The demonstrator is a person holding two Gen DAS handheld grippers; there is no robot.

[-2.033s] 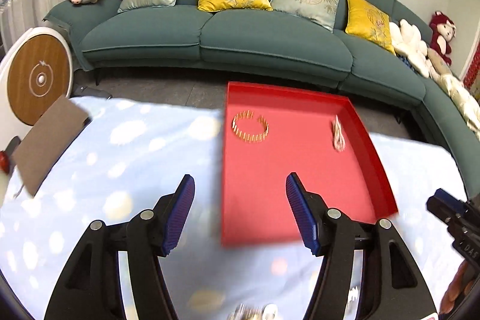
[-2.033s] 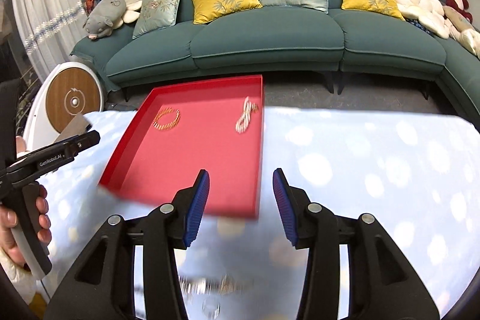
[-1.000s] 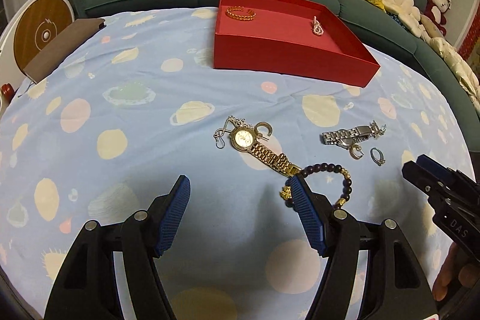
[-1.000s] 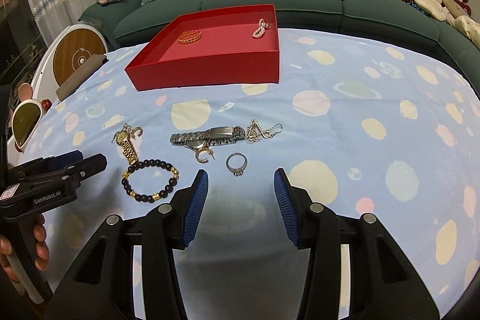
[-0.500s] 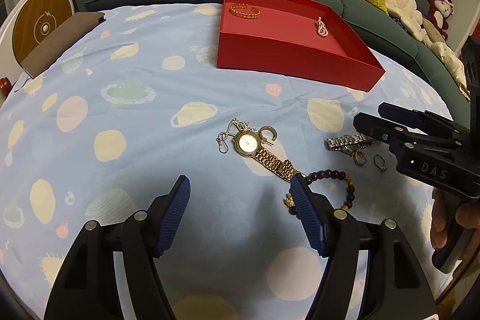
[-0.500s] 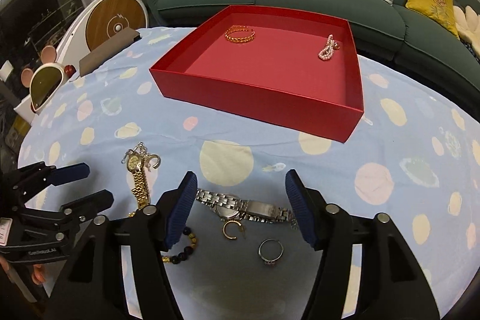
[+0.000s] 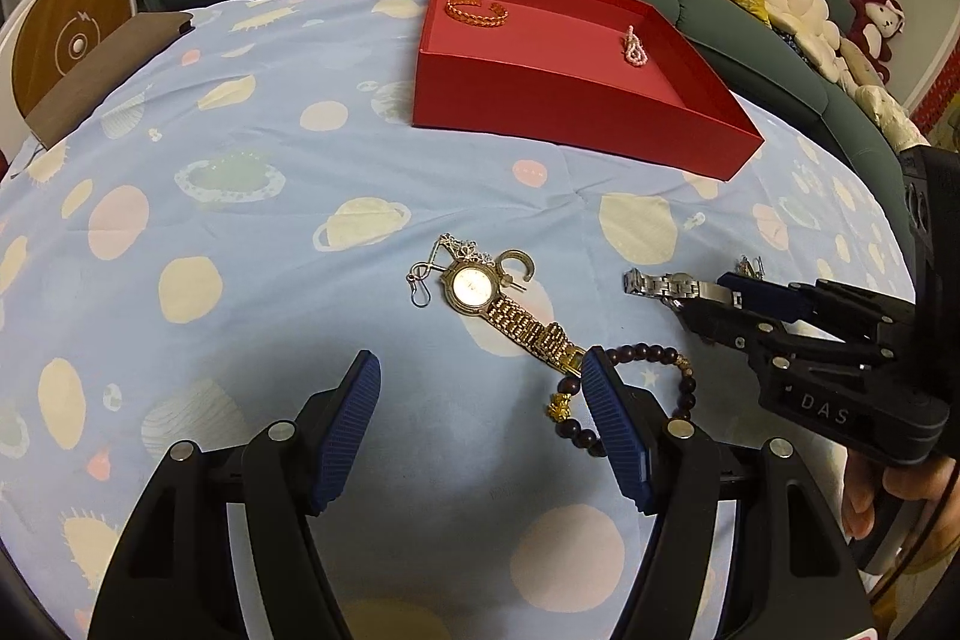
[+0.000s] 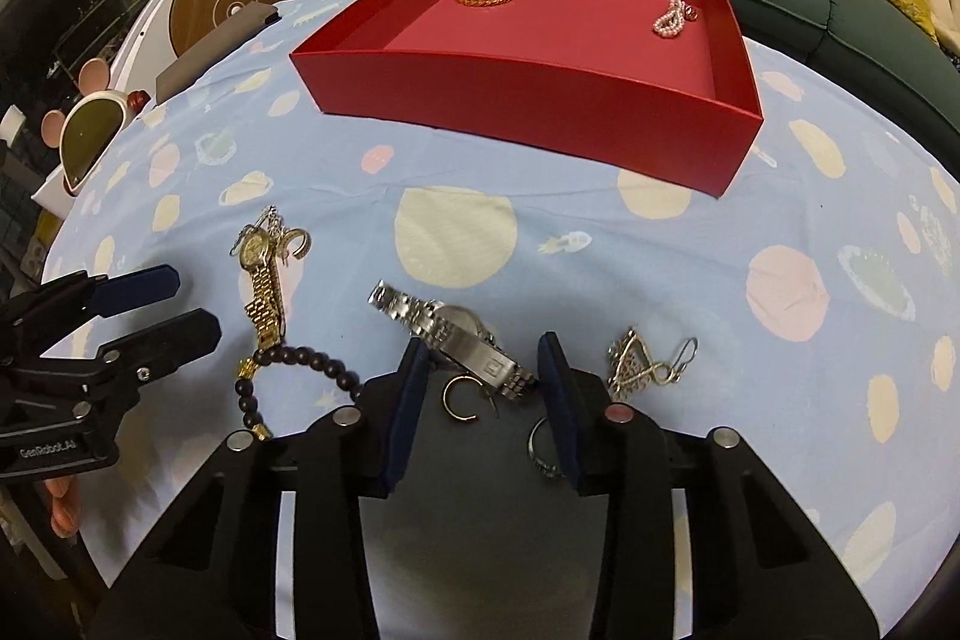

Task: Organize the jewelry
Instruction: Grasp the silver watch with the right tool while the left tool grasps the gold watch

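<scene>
Left wrist view: hovering with left gripper (image 7: 480, 418) spread wide, holding nothing, at lower centre. Lying just above its right finger: gold watch (image 7: 504, 301) and beaded bracelet (image 7: 630, 400), mid-frame. Sitting at upper centre: red tray (image 7: 576, 112).

Right wrist view: straddling the silver watch (image 8: 447, 334) at lower centre, right gripper (image 8: 483, 394) open fairly narrowly, not yet pinching. Probably best: closing across the band's clasp end, avoiding the loose gold hoop (image 8: 459, 400) between the fingers and the ring (image 8: 540, 451) beside the right one.
</scene>
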